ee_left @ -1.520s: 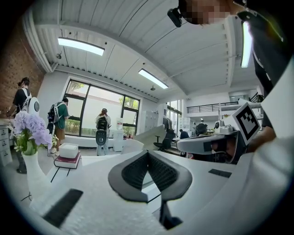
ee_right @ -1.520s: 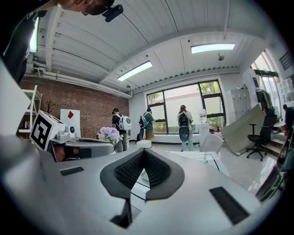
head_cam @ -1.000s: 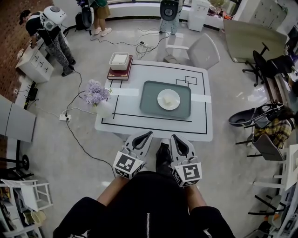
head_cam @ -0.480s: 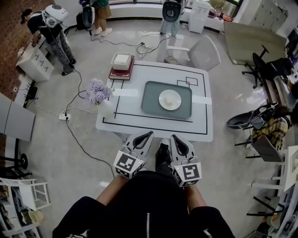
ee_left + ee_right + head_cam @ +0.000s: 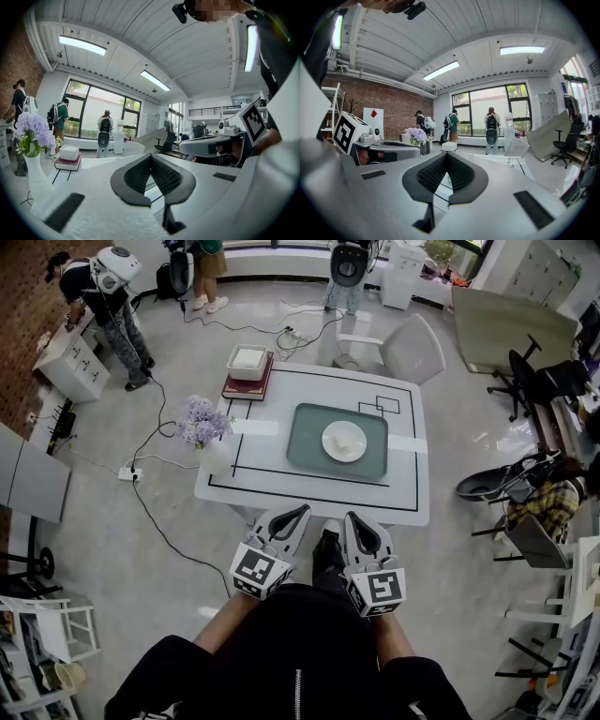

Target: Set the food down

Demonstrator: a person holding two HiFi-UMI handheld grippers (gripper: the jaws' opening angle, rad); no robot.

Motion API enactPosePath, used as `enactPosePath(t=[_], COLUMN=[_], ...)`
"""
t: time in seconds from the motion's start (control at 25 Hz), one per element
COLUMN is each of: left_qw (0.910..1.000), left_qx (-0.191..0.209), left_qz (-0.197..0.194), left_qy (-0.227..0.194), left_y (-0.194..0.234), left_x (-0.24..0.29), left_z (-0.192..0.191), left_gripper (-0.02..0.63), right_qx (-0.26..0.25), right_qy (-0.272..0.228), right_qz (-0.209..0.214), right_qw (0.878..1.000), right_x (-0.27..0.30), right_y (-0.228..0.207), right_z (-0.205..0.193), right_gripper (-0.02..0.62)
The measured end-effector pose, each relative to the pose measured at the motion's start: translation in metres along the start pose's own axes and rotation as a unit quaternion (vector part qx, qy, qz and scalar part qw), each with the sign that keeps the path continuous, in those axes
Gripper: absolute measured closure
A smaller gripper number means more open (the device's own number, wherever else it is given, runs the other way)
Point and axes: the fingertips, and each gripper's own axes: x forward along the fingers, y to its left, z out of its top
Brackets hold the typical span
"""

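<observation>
Head view, and the big white table [image 5: 403, 486] takes the middle of the floor, black lines marked across its top. Right in the table's centre lies the grey-green tray [image 5: 305, 444], its long side parallel to the near edge and well in from every edge, a safe spot where nothing gets knocked off. Just short of the near edge, side by side and tucked against the person's body, sit the left gripper [image 5: 300, 510] and the right gripper [image 5: 349, 516], both aimed at the table, neither over it. That reads as a parked, hands-off pose. Left gripper view: jaws pressed together, nothing between them. Right gripper view: same story, pads meeting, empty. At the left edge stands a vase of lilac flowers [image 5: 204, 423], and at the far left corner a white box on a stack of books [image 5: 247, 373], both well apart from the tray. Now the round white plate [image 5: 329, 450], flat on the tray's right half, fully inside its rim. And in the middle of that plate, the food [image 5: 346, 438]: a small, pale, creamy block, roughly square, with finer detail too small to tell. My call is that it is already set down.
</observation>
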Motion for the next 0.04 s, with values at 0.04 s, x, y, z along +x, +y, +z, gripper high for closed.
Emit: enactPosePath(t=[0.04], left_qw=[1.0000], left_qx=[0.001], left_qz=[0.000], left_qy=[0.000], left_y=[0.0002], left_x=[-0.0002], left_z=[-0.0003], left_gripper=[0.601], right_qx=[0.000], right_qy=[0.000], right_qz=[0.000], right_qw=[1.000], right_x=[-0.0001], right_y=[-0.0001], right_z=[-0.0010], right_gripper=[0.588])
